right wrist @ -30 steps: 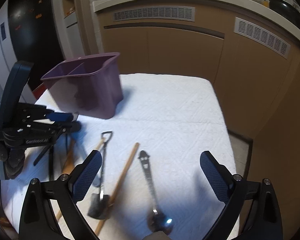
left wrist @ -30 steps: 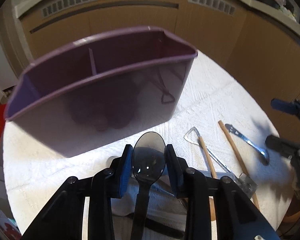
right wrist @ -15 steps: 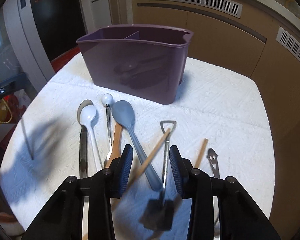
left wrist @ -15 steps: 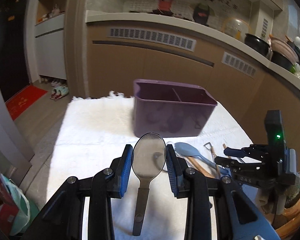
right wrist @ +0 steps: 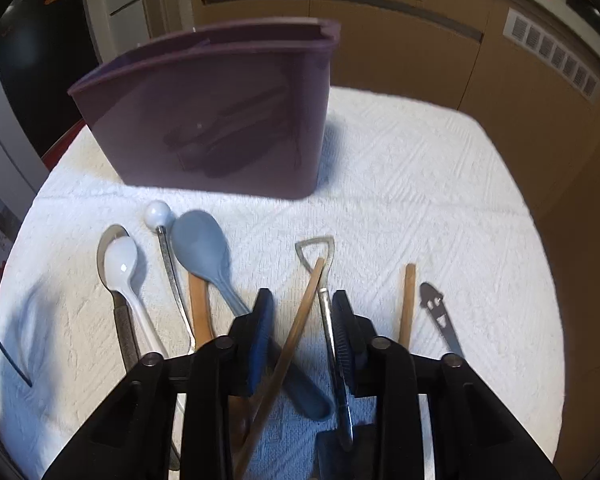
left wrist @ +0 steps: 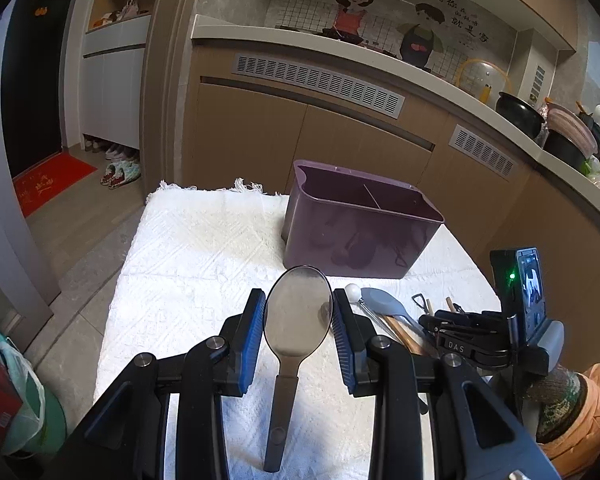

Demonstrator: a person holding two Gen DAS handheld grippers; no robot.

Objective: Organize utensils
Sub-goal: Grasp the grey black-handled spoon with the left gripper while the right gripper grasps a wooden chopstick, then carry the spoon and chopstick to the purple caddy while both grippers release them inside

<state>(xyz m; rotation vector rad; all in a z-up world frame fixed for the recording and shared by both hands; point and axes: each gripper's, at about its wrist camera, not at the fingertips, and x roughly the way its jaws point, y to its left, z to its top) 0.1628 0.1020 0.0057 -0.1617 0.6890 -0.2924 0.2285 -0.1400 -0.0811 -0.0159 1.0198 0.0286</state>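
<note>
Purple caddy (left wrist: pixel 360 236) stands right of centre on the white-clothed table (left wrist: pixel 188 264), below it the left claw (left wrist: pixel 298 320) clamped on a grey spoon (left wrist: pixel 296 316), while the right claw (right wrist: pixel 302 332), jaws just closing, straddles a wooden chopstick (right wrist: pixel 296 328) and shovel-handled spoon (right wrist: pixel 328 320), contact unclear.

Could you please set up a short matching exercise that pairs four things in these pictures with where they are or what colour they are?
Things:
1. smoky translucent spoon
2. utensil caddy
3. white spoon
4. wooden chopstick

Descriptions:
A. purple, standing upright on the white cloth
B. lying alone, right of the right gripper
C. held by its bowl in the left gripper
D. lying on a metal spoon

Pairs: 1-C, 2-A, 3-D, 4-B
</note>
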